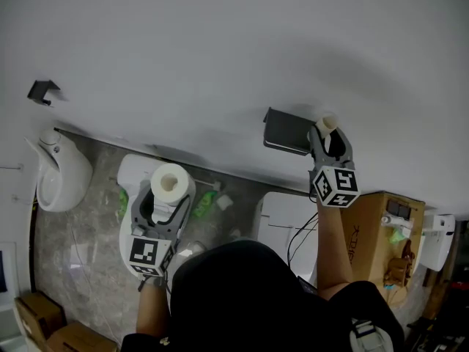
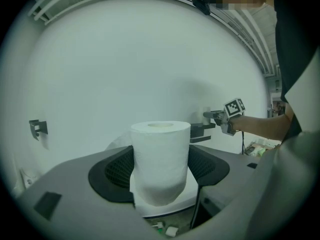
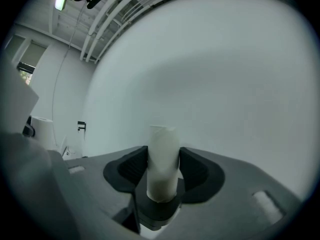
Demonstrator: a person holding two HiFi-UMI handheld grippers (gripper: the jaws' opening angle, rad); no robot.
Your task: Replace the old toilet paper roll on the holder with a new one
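A full white toilet paper roll [image 1: 170,182] [image 2: 161,156] stands upright between the jaws of my left gripper [image 1: 165,205] [image 2: 160,171], which is shut on it, low at the left over a toilet. My right gripper [image 1: 327,141] [image 3: 163,178] is up at the white wall, shut on the old roll [image 1: 327,122] [image 3: 163,159], a thin tube with little paper on it. The dark holder [image 1: 287,132] [image 2: 200,131] is fixed to the wall just left of the right gripper. In the left gripper view the right gripper [image 2: 218,116] shows beside that holder.
A white toilet [image 1: 129,173] sits under the left gripper. A white fixture [image 1: 60,173] stands further left, with a small black bracket [image 1: 42,90] on the wall above it. A cardboard box [image 1: 370,229] stands at the right and brown boxes [image 1: 37,320] at the bottom left.
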